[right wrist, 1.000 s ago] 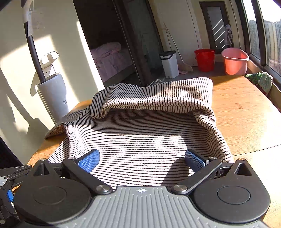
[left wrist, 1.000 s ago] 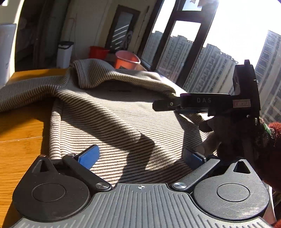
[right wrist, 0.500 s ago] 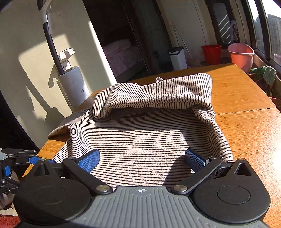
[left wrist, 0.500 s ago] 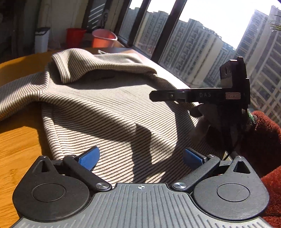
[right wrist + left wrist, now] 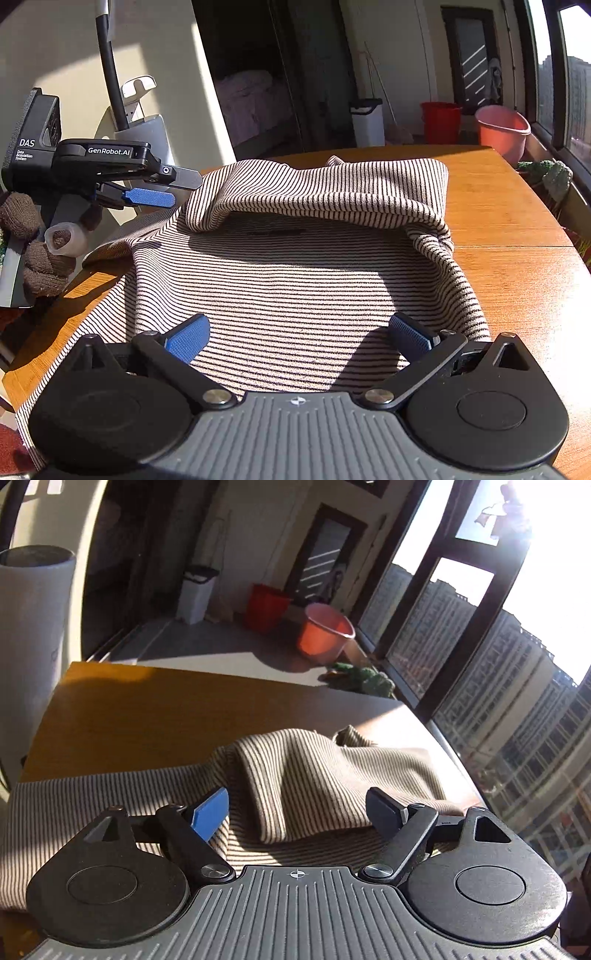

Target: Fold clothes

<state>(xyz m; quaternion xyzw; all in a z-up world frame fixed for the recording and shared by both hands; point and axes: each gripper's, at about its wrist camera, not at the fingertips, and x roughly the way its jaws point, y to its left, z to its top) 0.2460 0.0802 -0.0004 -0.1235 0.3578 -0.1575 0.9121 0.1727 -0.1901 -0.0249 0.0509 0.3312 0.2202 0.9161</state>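
A beige garment with thin dark stripes [image 5: 295, 273] lies on the wooden table [image 5: 517, 229], its far part folded back toward me in a loose roll. My right gripper [image 5: 299, 338] is open and empty, low over the garment's near part. My left gripper [image 5: 299, 808] is open and empty, just above the garment's folded roll [image 5: 295, 771] at the left end. The left gripper also shows in the right wrist view [image 5: 162, 188], held by a gloved hand at the garment's left edge, above the cloth.
The table's bare wood [image 5: 147, 709] stretches beyond the garment. A white cylinder [image 5: 33, 635] stands left of the table. A pink bucket [image 5: 502, 129], a red bucket [image 5: 441, 122] and a white bin [image 5: 367, 122] stand on the floor behind. Windows [image 5: 498, 657] run along the right.
My left gripper has swung from the garment's near side to its left end and now faces the folded roll. The right gripper has stayed over the near part, shifted slightly.
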